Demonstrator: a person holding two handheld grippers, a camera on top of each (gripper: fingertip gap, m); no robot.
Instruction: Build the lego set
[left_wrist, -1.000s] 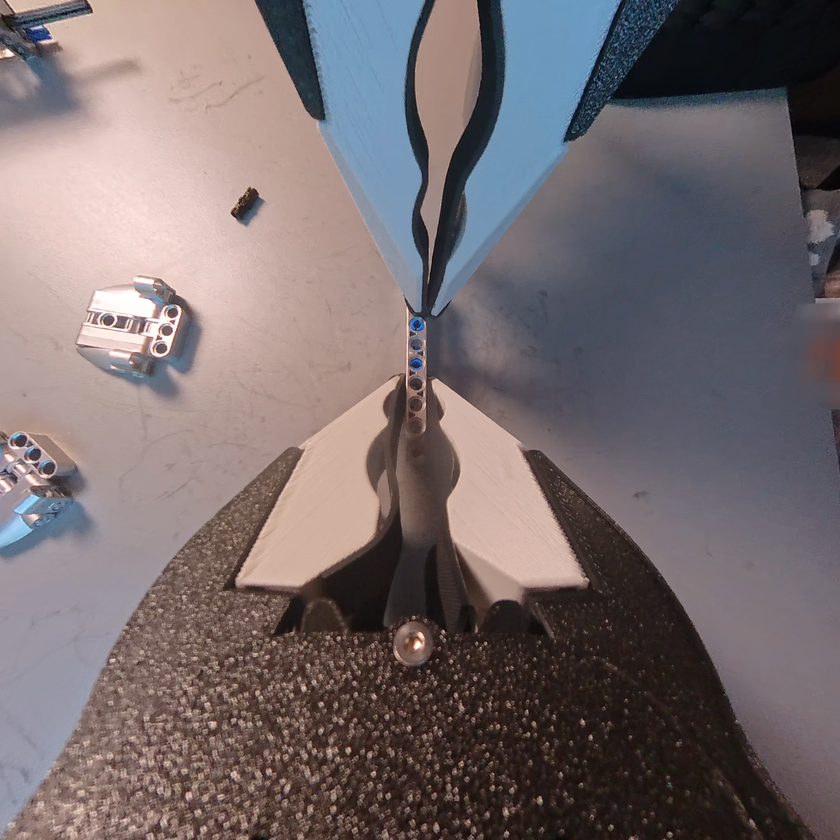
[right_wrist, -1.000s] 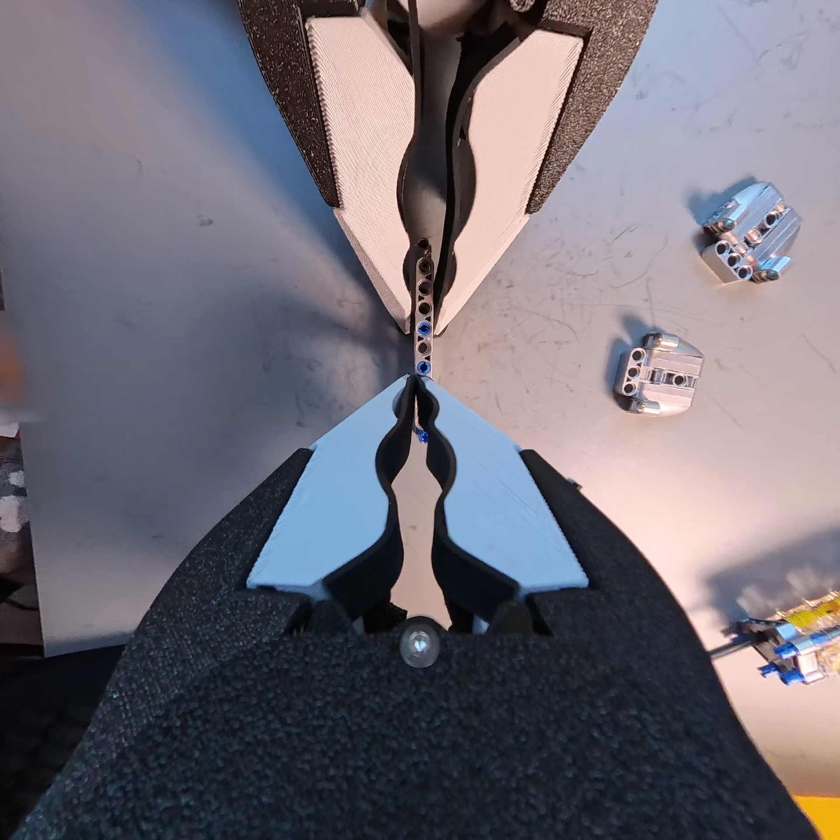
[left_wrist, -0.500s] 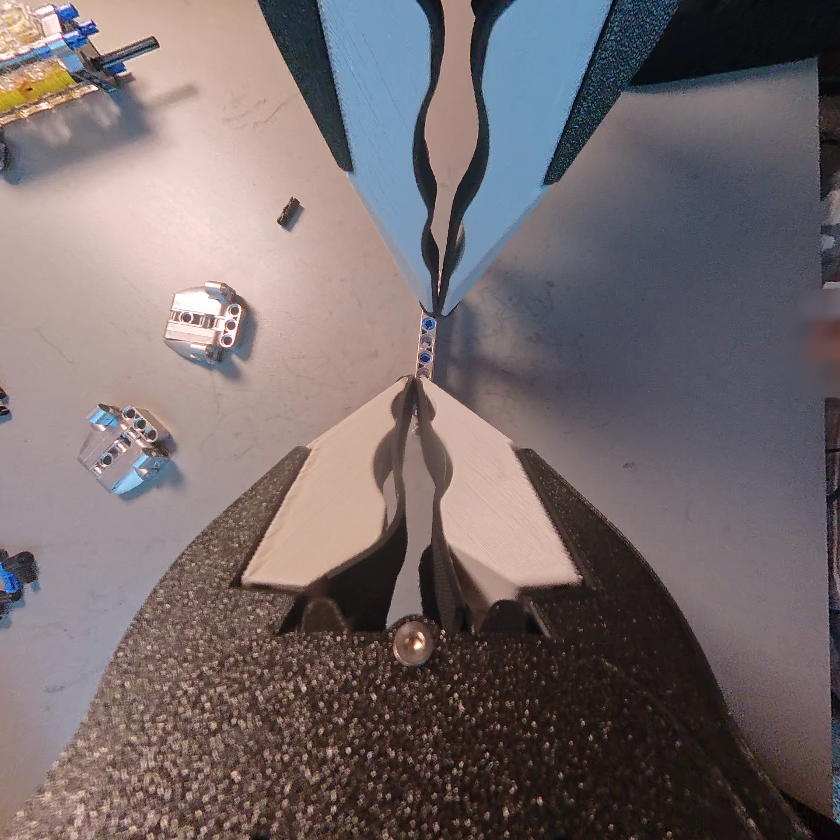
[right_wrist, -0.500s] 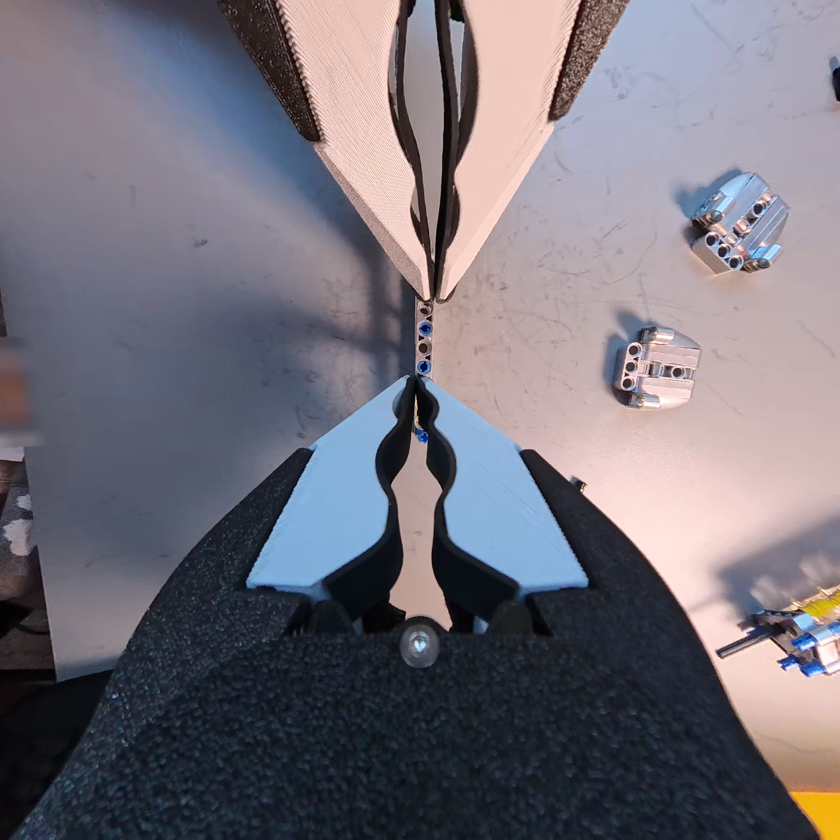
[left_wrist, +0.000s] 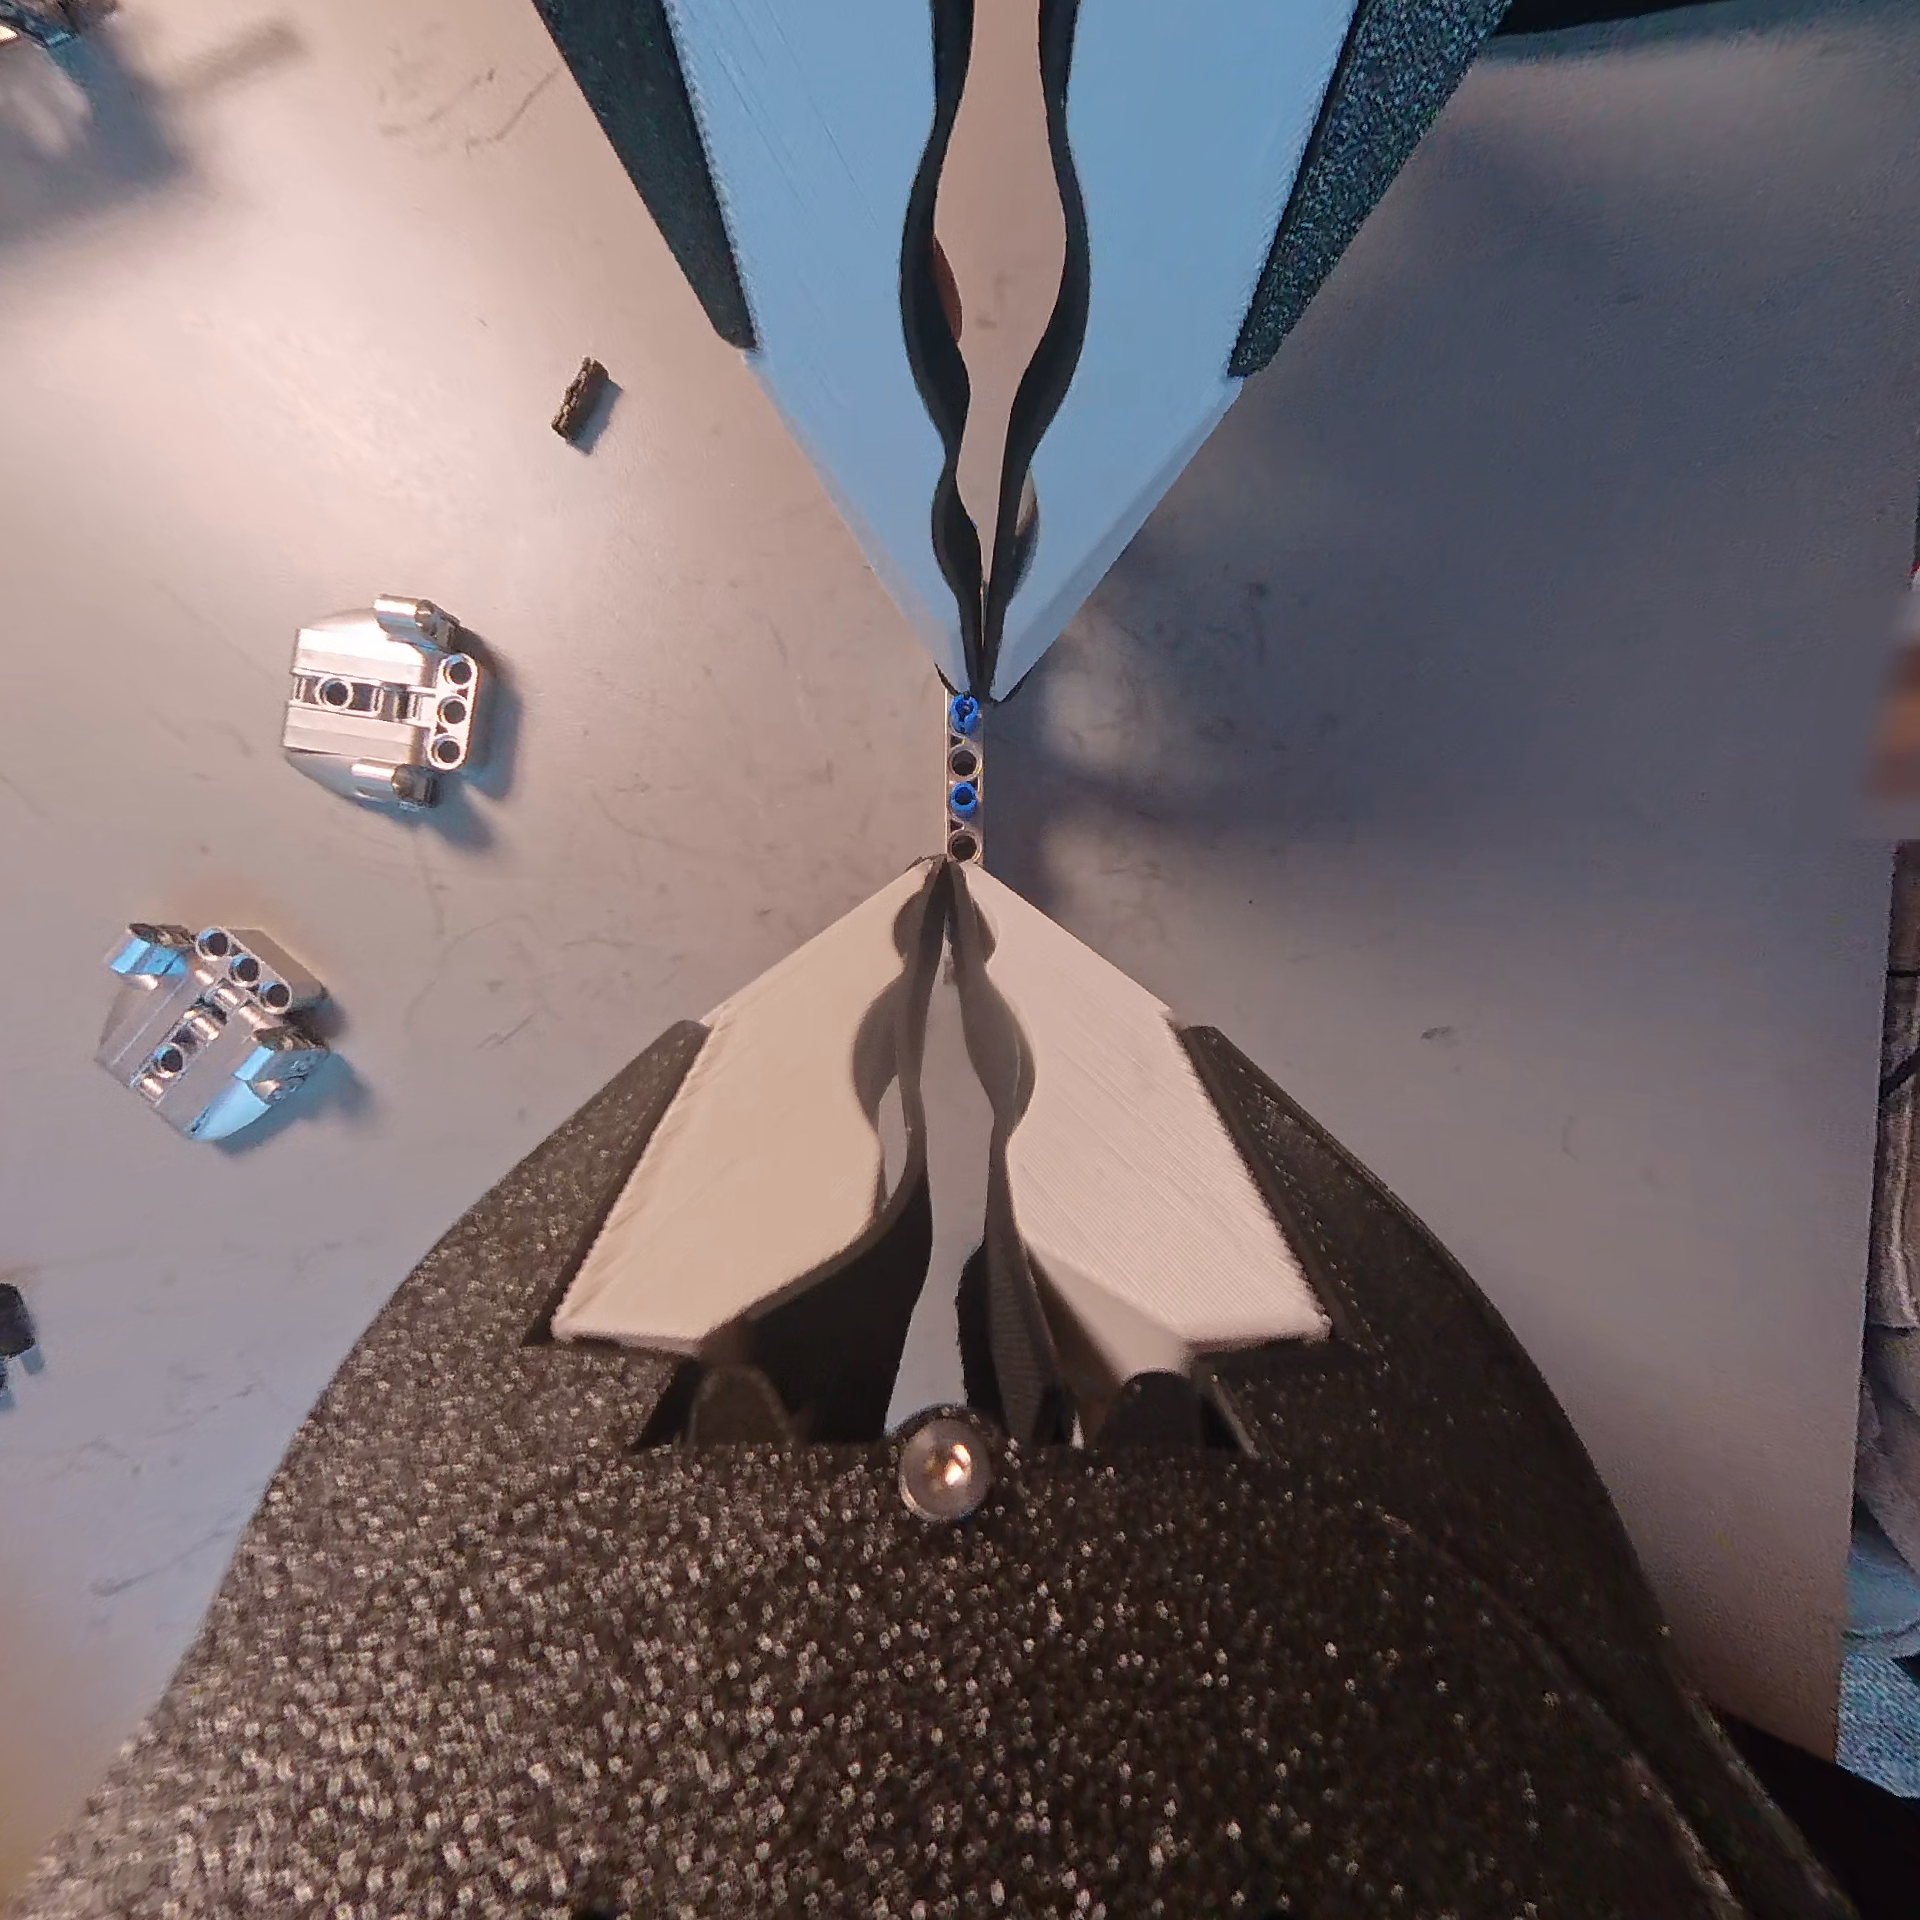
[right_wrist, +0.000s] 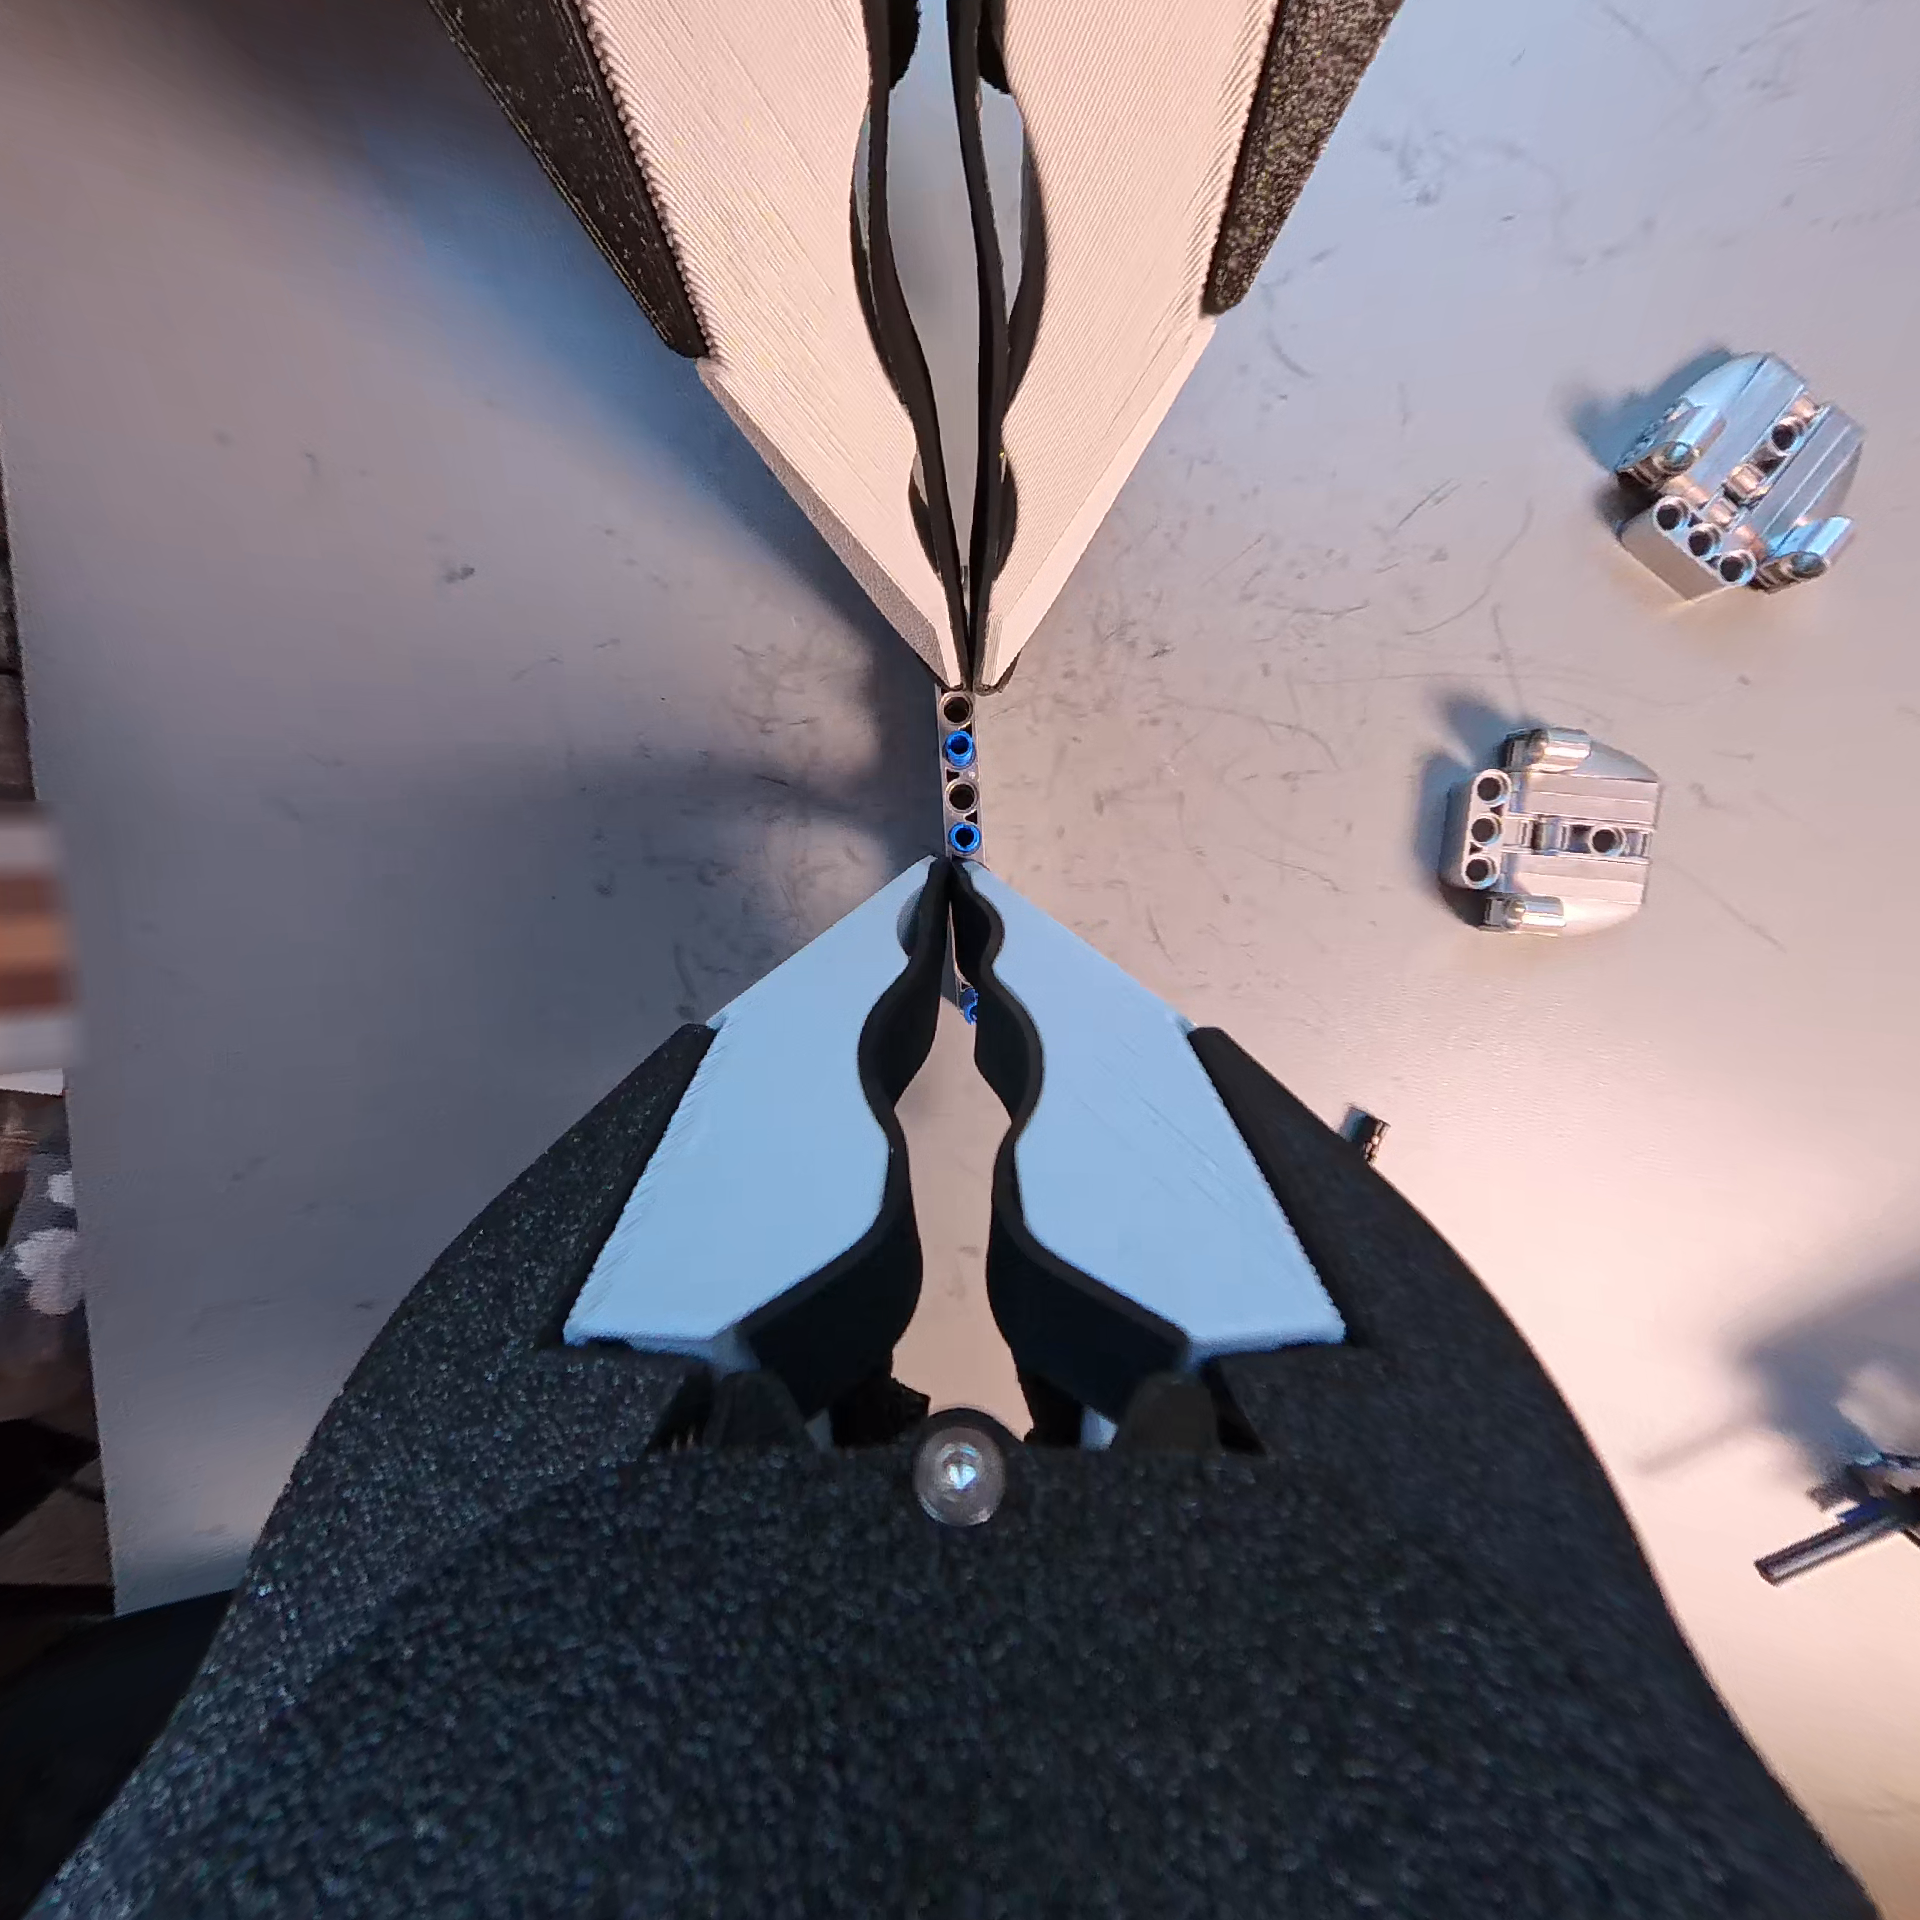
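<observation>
1. The left gripper (left_wrist: 948, 868) is pinching one end of a thin grey holed beam (left_wrist: 963, 774), its pale jaws closed down onto it; the beam is hanging in the air above the grey table (left_wrist: 1455, 727), roughly over its middle.
2. The right gripper (right_wrist: 951, 868), with light-blue jaws, is clamping the opposite end of the same beam (right_wrist: 958, 774), so the two noses are meeting tip to tip with only a short stretch of beam showing between them.
3. Blue pins (right_wrist: 958, 746) are sitting in some of the beam's holes — another blue pin (right_wrist: 968, 1004) is showing inside the right gripper's jaws.
4. Judged risk: both grips are taking only the beam's narrow ends, so any twist or pull out of line could be levering it free or popping a pin out.
5. Farther off, two silver holed blocks (left_wrist: 384, 717) (left_wrist: 213, 1029) are lying toward one table edge, a small dark pin (left_wrist: 580, 397) beyond them; none is blocking the grippers.
6. A partly built piece (right_wrist: 1860, 1507) is sitting at the table's edge, mostly cut off.
</observation>
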